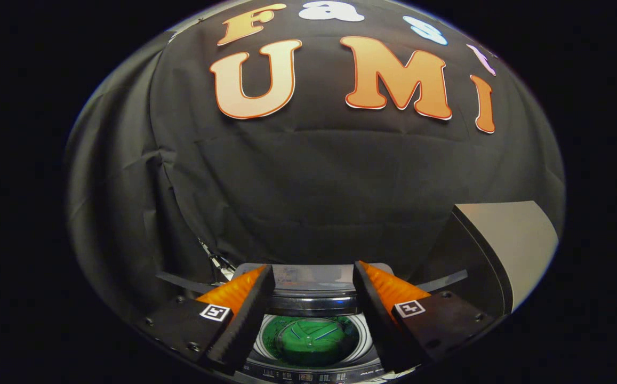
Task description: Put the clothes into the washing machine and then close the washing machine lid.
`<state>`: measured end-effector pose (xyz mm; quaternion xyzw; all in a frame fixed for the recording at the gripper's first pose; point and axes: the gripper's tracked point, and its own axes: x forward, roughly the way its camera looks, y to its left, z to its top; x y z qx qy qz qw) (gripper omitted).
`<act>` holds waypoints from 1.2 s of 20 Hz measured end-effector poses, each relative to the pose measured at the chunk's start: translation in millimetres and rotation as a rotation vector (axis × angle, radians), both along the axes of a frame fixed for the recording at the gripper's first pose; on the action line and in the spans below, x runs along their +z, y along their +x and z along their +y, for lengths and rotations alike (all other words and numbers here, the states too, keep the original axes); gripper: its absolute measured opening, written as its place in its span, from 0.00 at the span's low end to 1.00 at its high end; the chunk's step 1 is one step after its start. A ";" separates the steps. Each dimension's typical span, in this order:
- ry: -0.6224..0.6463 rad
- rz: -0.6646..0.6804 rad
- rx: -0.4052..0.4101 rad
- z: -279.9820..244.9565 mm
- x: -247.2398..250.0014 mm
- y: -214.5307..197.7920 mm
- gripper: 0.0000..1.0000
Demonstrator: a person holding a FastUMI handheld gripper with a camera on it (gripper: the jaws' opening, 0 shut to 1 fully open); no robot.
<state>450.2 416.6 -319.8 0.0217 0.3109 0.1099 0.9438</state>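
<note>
Gripper is hovering with fingers spread apart, gripping nothing; green clothes are sitting in the washing machine drum at bottom center, lid standing open lower right.

washing machine: top-loader, lid raised | clothes: green, lying inside the drum

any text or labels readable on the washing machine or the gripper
None can be read.
Control panel of the washing machine: small print and a brand mark, too blurred.
Square tags on the open gripper: black-and-white patterns, no words.
The green cloth in the drum: no print.
</note>
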 end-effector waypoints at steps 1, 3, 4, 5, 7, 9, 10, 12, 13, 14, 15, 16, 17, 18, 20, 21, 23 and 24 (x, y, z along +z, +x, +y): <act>0.003 0.003 0.002 -0.8 -0.1 -3.8 0.96; 0.002 0.003 0.006 -0.1 -4.4 -8.0 0.96; 0.002 -0.003 0.004 -0.7 -4.9 -9.6 0.96; 0.001 -0.002 0.006 -1.3 -6.3 -12.2 0.96; 0.006 -0.005 0.003 -1.4 -10.4 -15.8 0.97; -0.007 0.026 -0.001 -4.6 -25.7 -24.1 0.97; -0.003 0.040 0.000 -5.5 -34.6 -28.0 0.97; -0.005 0.081 0.009 -2.3 -56.5 -37.4 0.97; -0.015 0.107 0.019 0.3 -67.1 -44.3 0.97; -0.023 0.130 0.026 0.8 -78.0 -50.3 0.97; -0.026 0.150 0.033 2.7 -85.9 -54.7 0.97; -0.027 0.171 0.037 3.4 -94.8 -59.0 0.97; -0.025 0.191 0.040 3.7 -101.9 -64.8 0.97; -0.020 0.202 0.042 3.7 -106.4 -68.4 0.97; -0.010 0.209 0.041 6.3 -104.7 -69.9 0.97; -0.008 0.201 0.043 6.2 -103.0 -67.9 0.97; 0.005 0.190 0.053 6.0 -94.1 -65.2 0.97; 0.016 0.184 0.057 5.4 -86.7 -64.0 0.97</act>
